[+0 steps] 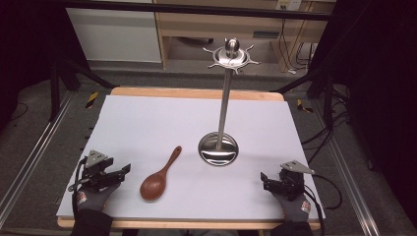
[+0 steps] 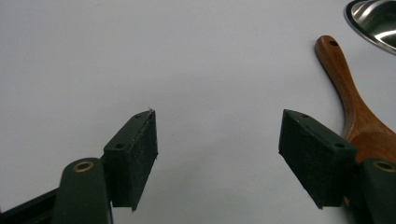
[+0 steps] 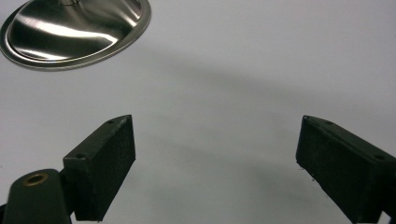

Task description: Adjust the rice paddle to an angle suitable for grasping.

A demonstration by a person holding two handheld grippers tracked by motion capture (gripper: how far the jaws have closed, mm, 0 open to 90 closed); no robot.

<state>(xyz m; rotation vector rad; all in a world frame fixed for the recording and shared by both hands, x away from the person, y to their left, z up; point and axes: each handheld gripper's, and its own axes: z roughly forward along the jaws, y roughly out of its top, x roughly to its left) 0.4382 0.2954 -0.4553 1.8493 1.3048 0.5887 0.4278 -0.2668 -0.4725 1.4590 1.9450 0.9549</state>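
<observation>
L gripper (image 1: 123,170) sits low at the near-left part of the table (image 1: 147,118), jaws spread wide w/ nothing between them. Wooden spoon (image 1: 158,178) lies flat just to its right, bowl end nearest the jaw, handle angling away toward the stand; in the left gripper view the spoon (image 2: 359,116) sits just past the right-hand jaw. Metal stand (image 1: 221,123) is upright, beyond and between both grippers, base near the spoon's handle tip. R gripper (image 1: 264,179) is at the near-right, jaws also wide apart & empty, stand base (image 3: 74,28) ahead to its left.

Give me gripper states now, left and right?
Left gripper: open, holding nothing, wooden spoon just beside it.
Right gripper: open, holding nothing, near the steel stand's base.
</observation>
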